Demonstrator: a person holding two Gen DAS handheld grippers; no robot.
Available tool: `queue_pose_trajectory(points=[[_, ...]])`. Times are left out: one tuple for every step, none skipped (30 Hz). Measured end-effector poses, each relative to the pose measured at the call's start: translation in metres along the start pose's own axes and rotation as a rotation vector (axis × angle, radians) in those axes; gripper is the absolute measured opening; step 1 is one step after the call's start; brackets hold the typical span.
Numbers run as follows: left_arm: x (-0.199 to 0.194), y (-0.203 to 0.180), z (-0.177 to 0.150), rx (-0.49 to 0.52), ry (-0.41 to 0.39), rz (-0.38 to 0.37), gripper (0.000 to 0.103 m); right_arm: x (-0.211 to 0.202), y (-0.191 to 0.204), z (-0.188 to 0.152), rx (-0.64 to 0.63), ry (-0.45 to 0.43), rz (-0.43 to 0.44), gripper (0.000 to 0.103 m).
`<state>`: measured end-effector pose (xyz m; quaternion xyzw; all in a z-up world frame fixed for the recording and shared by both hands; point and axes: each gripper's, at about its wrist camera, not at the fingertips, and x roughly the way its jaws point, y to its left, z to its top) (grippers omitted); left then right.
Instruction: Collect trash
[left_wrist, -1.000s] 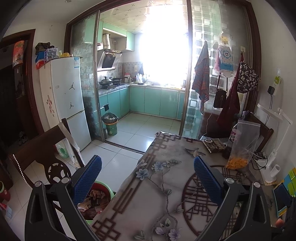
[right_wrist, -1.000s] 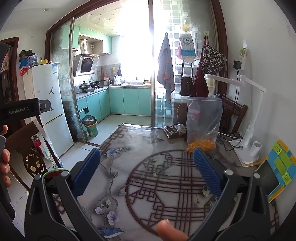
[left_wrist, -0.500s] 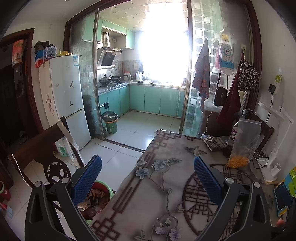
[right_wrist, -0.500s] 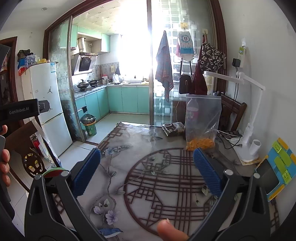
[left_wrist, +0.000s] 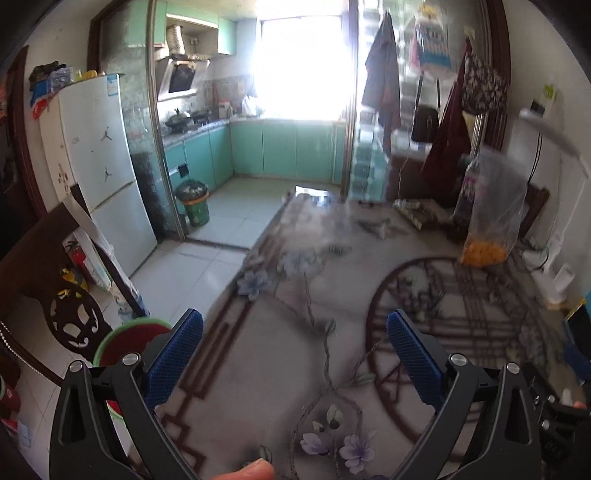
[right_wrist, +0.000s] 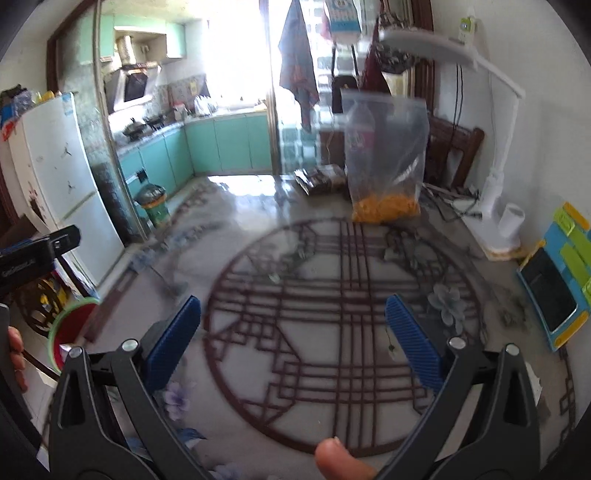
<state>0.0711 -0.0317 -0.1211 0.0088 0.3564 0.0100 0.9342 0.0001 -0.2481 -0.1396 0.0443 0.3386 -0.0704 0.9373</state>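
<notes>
My left gripper (left_wrist: 294, 334) is open and empty above the table's left part. My right gripper (right_wrist: 293, 321) is open and empty above the round brown pattern. A clear plastic bag with orange bits (right_wrist: 386, 158) stands at the table's far side; it also shows in the left wrist view (left_wrist: 491, 214). A dark wrapper (right_wrist: 321, 181) lies beside it, also in the left wrist view (left_wrist: 413, 214). A red basin with a green rim (left_wrist: 129, 339) sits on the floor left of the table, also in the right wrist view (right_wrist: 70, 325). Small scraps (right_wrist: 391, 347) lie on the cloth.
The flowered tablecloth (left_wrist: 295, 369) covers the table. A white desk lamp (right_wrist: 495, 177) and a blue-green tablet case (right_wrist: 557, 280) stand at the right. A wooden chair (left_wrist: 55, 280) stands left of the table. A green bin (left_wrist: 194, 205) is in the kitchen.
Both grippers have tilted down and moved forward over the table; the views are blurred by motion. The left gripper has moved right, so the basin sits further left. Jaws stay open.
</notes>
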Motion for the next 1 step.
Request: queue_pose_trajectory(points=[[0.0202, -0.0011, -0.0135, 0.004, 0.046, 0.005, 0.095, 0.0189, -0.0059, -0.0114, -0.009, 0.043, -0.02, 0.099]])
